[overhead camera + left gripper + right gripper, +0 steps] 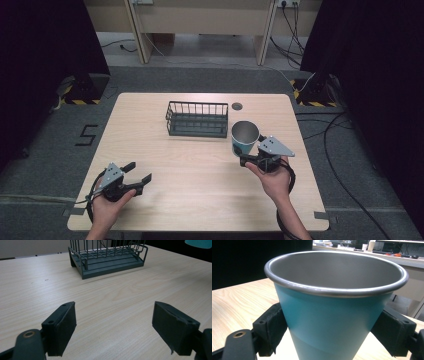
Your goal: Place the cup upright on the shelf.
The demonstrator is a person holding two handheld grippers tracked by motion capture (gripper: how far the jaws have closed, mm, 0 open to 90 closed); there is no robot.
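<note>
A teal cup (244, 139) with a steel inside stands upright between the jaws of my right gripper (246, 159), right of the table's middle. In the right gripper view both pads press the teal cup (332, 317) on its sides, and my right gripper (331, 332) is shut on it. Whether the cup rests on the table or hangs just above it I cannot tell. My left gripper (138, 172) sits near the table's front left, open, with bare wood between its jaws (113, 332). A dark wire basket (197, 119) stands empty at the table's back middle, also ahead in the left gripper view (107, 257).
The light wooden table (200, 170) has a round cable hole (237, 106) just right of the basket. Cables (345, 150) run over the grey floor to the right. Black curtains flank both sides, and a desk frame stands beyond the far edge.
</note>
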